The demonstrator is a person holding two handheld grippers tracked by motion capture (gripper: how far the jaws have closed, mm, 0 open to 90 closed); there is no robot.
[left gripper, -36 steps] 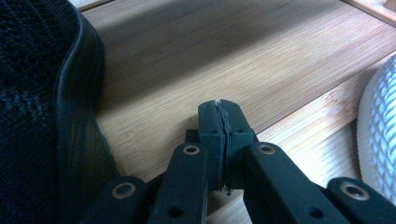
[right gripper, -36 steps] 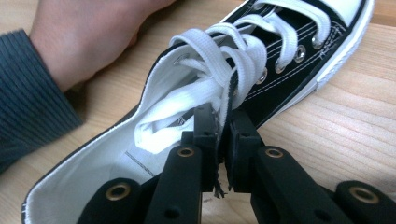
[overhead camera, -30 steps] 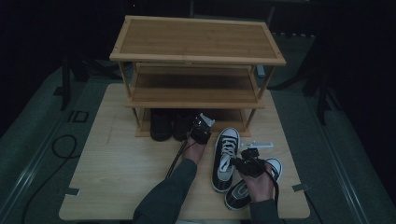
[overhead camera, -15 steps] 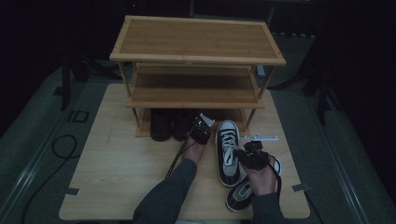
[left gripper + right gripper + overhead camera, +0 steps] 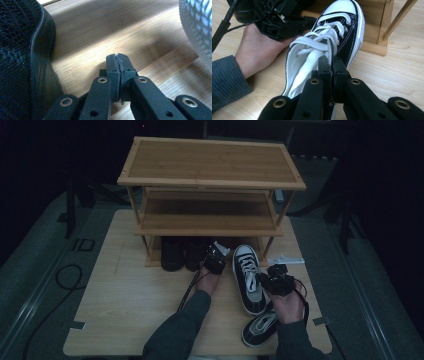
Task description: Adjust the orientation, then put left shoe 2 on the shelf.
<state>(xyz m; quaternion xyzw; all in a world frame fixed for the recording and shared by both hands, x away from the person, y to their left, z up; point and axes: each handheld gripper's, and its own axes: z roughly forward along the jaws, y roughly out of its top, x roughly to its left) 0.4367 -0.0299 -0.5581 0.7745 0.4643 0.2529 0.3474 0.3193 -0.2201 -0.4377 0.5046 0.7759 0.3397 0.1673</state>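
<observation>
Since a second ago the right tongs [image 5: 264, 279] have lifted and come forward, from the near sneaker [image 5: 260, 328] toward the upright sneaker [image 5: 248, 277], while the left tongs [image 5: 218, 254] have kept their place. Both pairs are closed tight with nothing between them: the left gripper view shows the left tongs [image 5: 118, 62] pressed pad to pad over bare wood, and the right gripper view shows the right tongs [image 5: 331, 65] shut just above the white laces of the upright sneaker [image 5: 329, 42]. That sneaker stands on the desk [image 5: 130, 300] with its toe pointing far, toward the open bottom tier of the shoe rack [image 5: 210, 180], which suggests it is being lined up to slide in beside the dark shoes [image 5: 182, 252] already stowed there. The left tongs rest low between those dark shoes and the sneaker's toe, probably to steady or guide it from the left. Its mate lies nearer, at the desk's right edge, likely waiting its turn. A small white object [image 5: 285, 260] lies by the rack's right leg; what it is cannot be told.
</observation>
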